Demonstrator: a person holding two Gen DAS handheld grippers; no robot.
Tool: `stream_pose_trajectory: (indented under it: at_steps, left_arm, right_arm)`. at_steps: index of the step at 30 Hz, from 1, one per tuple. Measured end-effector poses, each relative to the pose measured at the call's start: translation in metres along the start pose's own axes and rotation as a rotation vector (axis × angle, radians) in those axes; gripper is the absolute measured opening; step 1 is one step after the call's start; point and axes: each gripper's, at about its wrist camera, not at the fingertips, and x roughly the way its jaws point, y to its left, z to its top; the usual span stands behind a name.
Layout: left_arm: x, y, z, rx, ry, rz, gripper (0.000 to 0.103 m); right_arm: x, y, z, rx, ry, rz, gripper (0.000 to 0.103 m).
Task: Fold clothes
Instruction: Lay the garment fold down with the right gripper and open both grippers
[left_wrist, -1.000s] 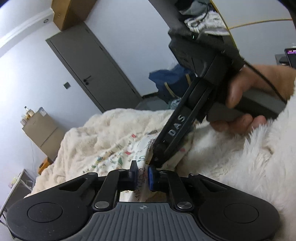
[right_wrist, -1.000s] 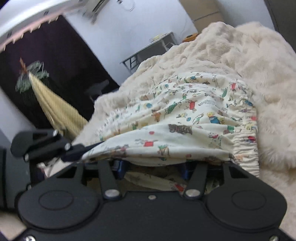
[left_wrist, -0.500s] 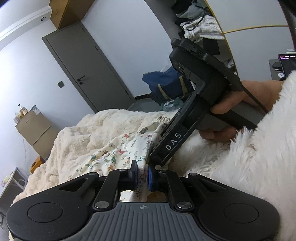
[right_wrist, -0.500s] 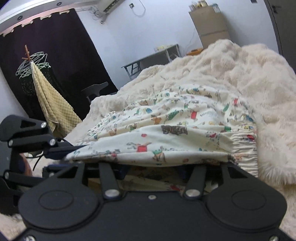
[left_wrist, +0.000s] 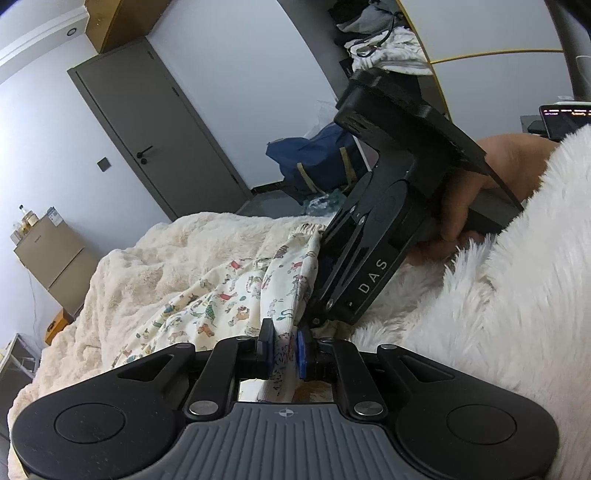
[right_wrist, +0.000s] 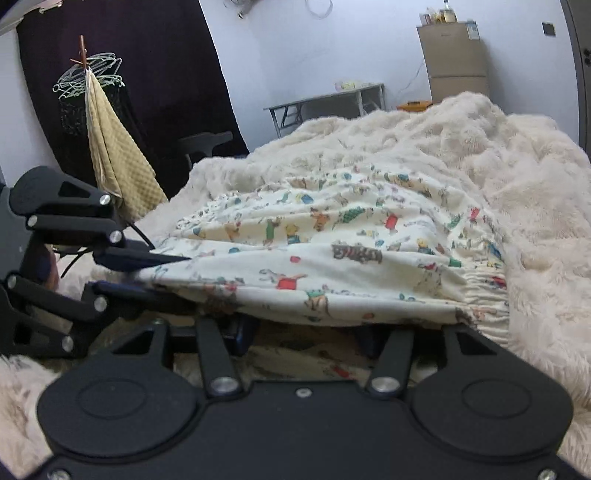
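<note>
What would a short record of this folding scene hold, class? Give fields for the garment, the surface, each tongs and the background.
garment: cream printed garment with small coloured figures and a gathered elastic edge, partly folded
surface: fluffy cream blanket on a bed
left tongs: jaws opening, a fold of the garment between the blue pads
right tongs: pads hidden under the cloth; grip cannot be told
hand: holds the right tongs' handle
background: grey door, hanging yellow towel
</note>
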Motion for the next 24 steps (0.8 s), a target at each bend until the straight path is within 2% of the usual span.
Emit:
stream_pose_trajectory:
  at_steps: [2,3,5,7,11,14,16,19,22,24]
  left_arm:
    - [0.001,0.0,0.0,0.002,0.0,0.003,0.037]
    - [0.002,0.0,0.0,0.001,0.001,0.003,0.039]
    - [0.004,0.002,-0.001,-0.003,0.013,-0.005,0.04]
    - [0.004,0.002,-0.001,-0.001,0.022,-0.01,0.042]
    - [0.005,0.002,-0.003,0.008,0.041,-0.013,0.046]
    - [0.003,0.005,-0.004,0.014,0.051,-0.002,0.052]
    - [0.001,0.007,-0.004,0.009,0.051,0.0,0.056]
    - [0.0,0.009,-0.006,0.002,0.051,-0.004,0.057]
    - [-0.001,0.009,-0.006,-0.002,0.051,-0.008,0.057]
    - [-0.001,0.009,-0.007,-0.004,0.051,-0.012,0.057]
  right_arm:
    - [0.0,0.0,-0.001,0.005,-0.015,-0.004,0.054]
    - [-0.001,0.001,-0.001,0.006,-0.024,-0.007,0.055]
    - [0.0,0.003,-0.002,0.008,-0.033,-0.015,0.065]
    - [0.0,0.006,-0.002,-0.008,-0.027,-0.025,0.067]
    - [0.001,0.011,-0.004,-0.033,-0.007,-0.044,0.064]
    - [-0.004,0.004,-0.002,-0.009,-0.006,-0.013,0.059]
    - [-0.008,0.002,-0.002,-0.018,-0.019,0.003,0.06]
    - [-0.011,0.004,-0.003,-0.053,-0.038,-0.005,0.068]
    - [-0.011,0.004,-0.002,-0.033,-0.022,0.04,0.085]
    - [-0.012,0.006,-0.002,-0.037,-0.009,0.053,0.088]
